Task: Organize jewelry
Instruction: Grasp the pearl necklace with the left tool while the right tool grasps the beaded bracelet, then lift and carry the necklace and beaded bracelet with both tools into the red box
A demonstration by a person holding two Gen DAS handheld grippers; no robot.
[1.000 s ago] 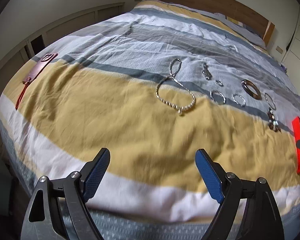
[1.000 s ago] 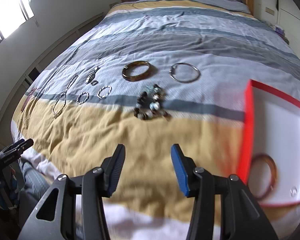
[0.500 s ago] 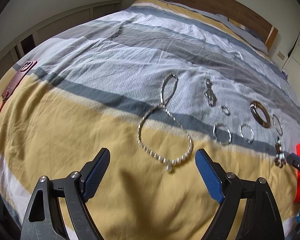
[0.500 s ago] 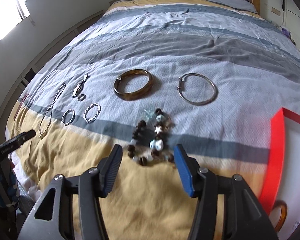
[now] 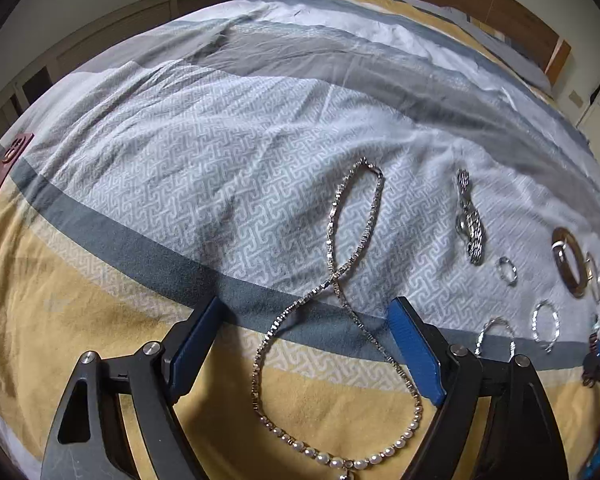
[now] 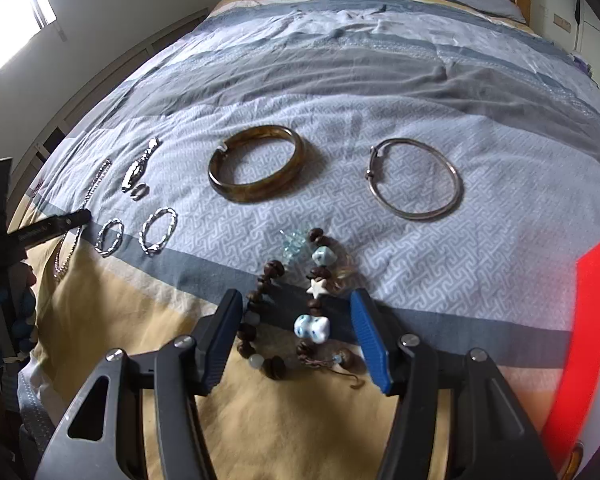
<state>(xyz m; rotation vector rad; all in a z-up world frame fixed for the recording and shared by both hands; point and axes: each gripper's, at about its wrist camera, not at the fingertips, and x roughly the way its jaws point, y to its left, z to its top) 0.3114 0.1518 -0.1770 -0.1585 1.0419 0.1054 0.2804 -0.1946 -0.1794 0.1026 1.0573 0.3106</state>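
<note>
Tools straddle their targets on the bed: left tool (image 5: 304, 344) gapes, empty, over the pearl necklace (image 5: 340, 360); right tool (image 6: 296, 328), jaws half-spread and empty, brackets the beaded bracelet (image 6: 296, 308) near the red tray (image 6: 588, 332).

Pearl necklace (image 5: 336, 308) pendant cut off by the bottom edge, red box (image 6: 588, 344) blurred and cropped at the right, amber bangle (image 6: 576, 458) inside it barely showing, small ring (image 5: 506, 270) detail unreadable

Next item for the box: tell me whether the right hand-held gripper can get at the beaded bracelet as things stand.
Probably yes. The right hand-held gripper already straddles the beaded bracelet lying flat on the duvet, its pads not pressing, and nothing lies over it.
</note>
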